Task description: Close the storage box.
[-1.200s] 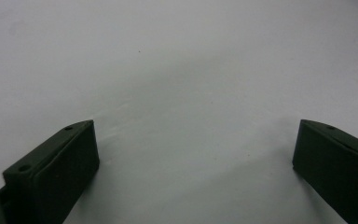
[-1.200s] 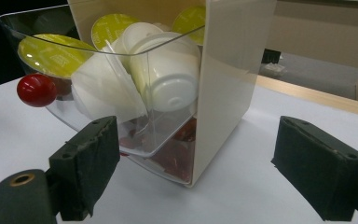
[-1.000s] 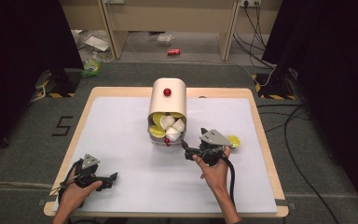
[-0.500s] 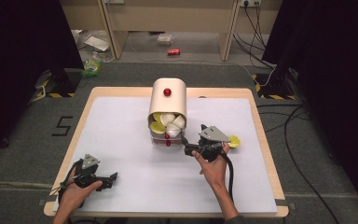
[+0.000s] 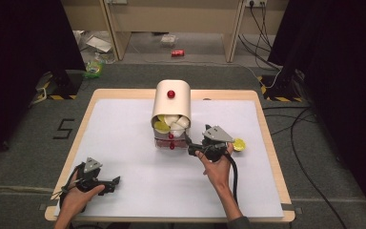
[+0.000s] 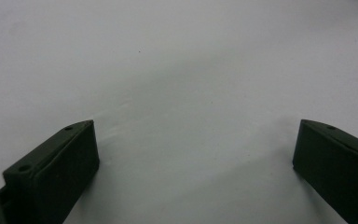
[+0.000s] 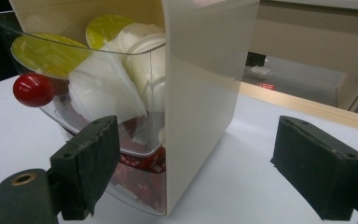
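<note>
Risk sits with the spread right hand-held gripper (image 5: 190, 147) at the dispenser's (image 5: 171, 102) four o'clock — a stray nudge could tip its open clear drawer (image 7: 98, 116) and spill capsules (image 5: 170, 123) across the counter (image 5: 124, 143), dispenser standing mid-counter toward twelve o'clock.

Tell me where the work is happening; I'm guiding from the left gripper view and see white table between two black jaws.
Observer: The right gripper is beside a rounded cream dispenser box at mid-table, jaws open.
Operator: What's inside?
Observer: Its clear plastic drawer, red-knobbed, holds white and yellow-lidded capsules.
Operator: Anything loose?
Observer: One small yellow round piece lies on the table beyond the right gripper, away from the box.
</note>
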A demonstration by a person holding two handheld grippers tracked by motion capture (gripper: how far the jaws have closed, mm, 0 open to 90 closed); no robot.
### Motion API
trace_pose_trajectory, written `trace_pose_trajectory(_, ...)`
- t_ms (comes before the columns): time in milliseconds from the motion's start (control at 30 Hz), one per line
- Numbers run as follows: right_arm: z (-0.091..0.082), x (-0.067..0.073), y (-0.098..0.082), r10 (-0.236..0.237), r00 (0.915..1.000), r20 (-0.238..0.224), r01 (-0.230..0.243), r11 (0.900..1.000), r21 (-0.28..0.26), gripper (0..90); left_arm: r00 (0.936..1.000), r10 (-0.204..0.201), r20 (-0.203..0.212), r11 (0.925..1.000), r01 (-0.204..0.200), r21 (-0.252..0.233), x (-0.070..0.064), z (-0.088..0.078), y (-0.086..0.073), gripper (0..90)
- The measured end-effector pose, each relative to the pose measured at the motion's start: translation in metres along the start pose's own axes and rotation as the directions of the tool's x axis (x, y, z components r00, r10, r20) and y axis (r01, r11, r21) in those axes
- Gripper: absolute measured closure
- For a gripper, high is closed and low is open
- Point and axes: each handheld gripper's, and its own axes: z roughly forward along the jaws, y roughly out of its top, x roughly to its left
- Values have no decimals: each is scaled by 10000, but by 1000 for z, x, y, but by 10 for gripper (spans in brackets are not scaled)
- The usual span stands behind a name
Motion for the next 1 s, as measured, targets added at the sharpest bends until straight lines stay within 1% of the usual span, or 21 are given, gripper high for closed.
trace_pose_trajectory(267,3,-1,1,64,9999,91,-64,10000,43,155,10000,2,2,10000,-2,-1,0,0,0,0)
trace_pose_trajectory(333,4,-2,1,67,10000,55,-67,10000,29,154,10000,-3,4,10000,3,1,0,0,0,0)
trace_pose_trajectory(367,4,-2,1,152,9999,63,-152,9999,16,154,10000,-4,4,10000,4,0,0,0,0,0)
trace_pose_trajectory(400,5,-3,1,70,9999,86,-71,10000,11,154,10000,-2,4,10000,2,-1,0,0,0,0)
trace_pose_trajectory(600,6,-4,2,16,9998,207,-17,10000,53,154,10000,2,0,10000,-2,0,0,0,0,0)
trace_pose_trajectory(867,5,-7,3,9,9997,230,-10,10000,61,146,10000,6,-1,10000,-6,1,0,0,0,0)
trace_pose_trajectory(1000,4,-5,3,79,9998,206,-81,9999,88,180,10000,-6,6,10000,6,-1,0,0,0,0)
